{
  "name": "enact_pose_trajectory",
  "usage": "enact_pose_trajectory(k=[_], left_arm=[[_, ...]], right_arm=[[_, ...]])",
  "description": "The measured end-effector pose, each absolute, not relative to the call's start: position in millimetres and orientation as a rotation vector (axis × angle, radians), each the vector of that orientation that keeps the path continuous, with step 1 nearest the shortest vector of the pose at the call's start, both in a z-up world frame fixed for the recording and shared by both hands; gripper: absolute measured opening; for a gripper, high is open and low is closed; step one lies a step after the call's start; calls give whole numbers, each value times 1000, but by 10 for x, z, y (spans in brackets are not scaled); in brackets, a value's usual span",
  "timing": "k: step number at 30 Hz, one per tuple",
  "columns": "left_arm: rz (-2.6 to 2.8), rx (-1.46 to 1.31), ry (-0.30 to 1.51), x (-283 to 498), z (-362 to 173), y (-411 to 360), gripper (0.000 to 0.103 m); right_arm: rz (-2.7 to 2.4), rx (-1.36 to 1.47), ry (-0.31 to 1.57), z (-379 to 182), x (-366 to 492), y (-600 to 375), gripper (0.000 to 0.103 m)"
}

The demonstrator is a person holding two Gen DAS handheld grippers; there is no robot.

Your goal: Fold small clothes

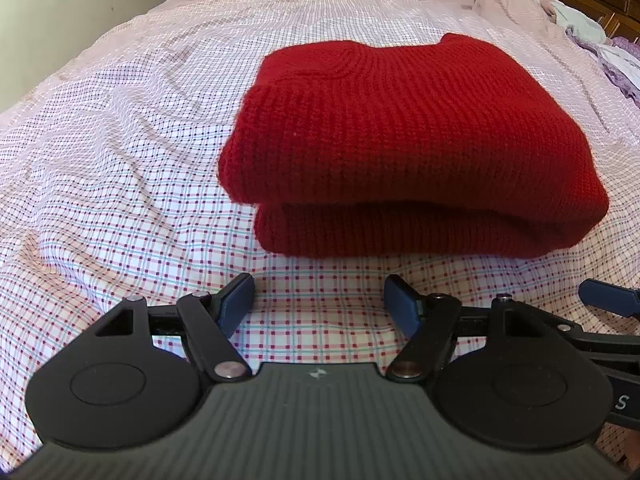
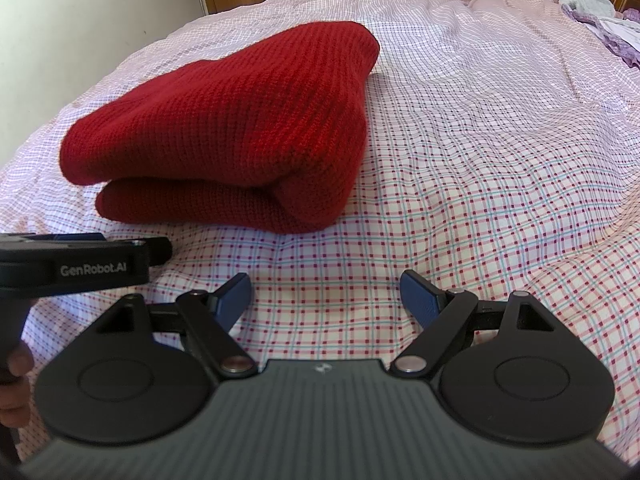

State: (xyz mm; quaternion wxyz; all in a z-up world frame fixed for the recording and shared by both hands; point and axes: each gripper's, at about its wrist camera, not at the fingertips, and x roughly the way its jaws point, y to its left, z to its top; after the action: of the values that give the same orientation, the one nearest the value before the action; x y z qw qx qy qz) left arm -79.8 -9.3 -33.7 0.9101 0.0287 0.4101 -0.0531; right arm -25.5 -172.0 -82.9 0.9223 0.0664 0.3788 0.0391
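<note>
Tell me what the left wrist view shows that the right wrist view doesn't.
Only the left wrist view: the ribbed neckline side of the folded red sweater, and the right gripper's blue finger at its right edge.

Only the right wrist view: the left gripper side-on with its printed label, and part of a hand holding it.

Both: the sweater folded on the checked bedsheet, with each view's own gripper open and empty.

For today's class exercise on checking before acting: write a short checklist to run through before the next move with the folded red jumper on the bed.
1. Red jumper folded in layers: ok.
2. Jumper rests flat on the checked sheet: ok.
3. Left tongs open, empty: ok.
4. Right tongs open, empty: ok.
5. Both tongs clear of the jumper: ok.
6. Far edge neatly aligned: cannot tell.
</note>
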Motion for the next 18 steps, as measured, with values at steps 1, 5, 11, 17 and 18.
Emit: enact_pose_trajectory(k=[1, 5, 11, 17, 18], left_arm=[[-110, 60, 846, -796, -337, -96, 77], [-110, 59, 845, -796, -337, -100, 77], [-109, 59, 845, -800, -336, -102, 77], [-109, 60, 845, -800, -336, -108, 77], [-109, 60, 845, -800, -336, -108, 77]], right_arm=[[80, 137, 778, -829, -255, -1719, 84], [80, 137, 778, -828, -256, -1717, 84], [79, 137, 777, -829, -254, -1714, 84], [79, 137, 777, -830, -254, -1714, 84], [79, 137, 777, -829, -254, -1714, 84]])
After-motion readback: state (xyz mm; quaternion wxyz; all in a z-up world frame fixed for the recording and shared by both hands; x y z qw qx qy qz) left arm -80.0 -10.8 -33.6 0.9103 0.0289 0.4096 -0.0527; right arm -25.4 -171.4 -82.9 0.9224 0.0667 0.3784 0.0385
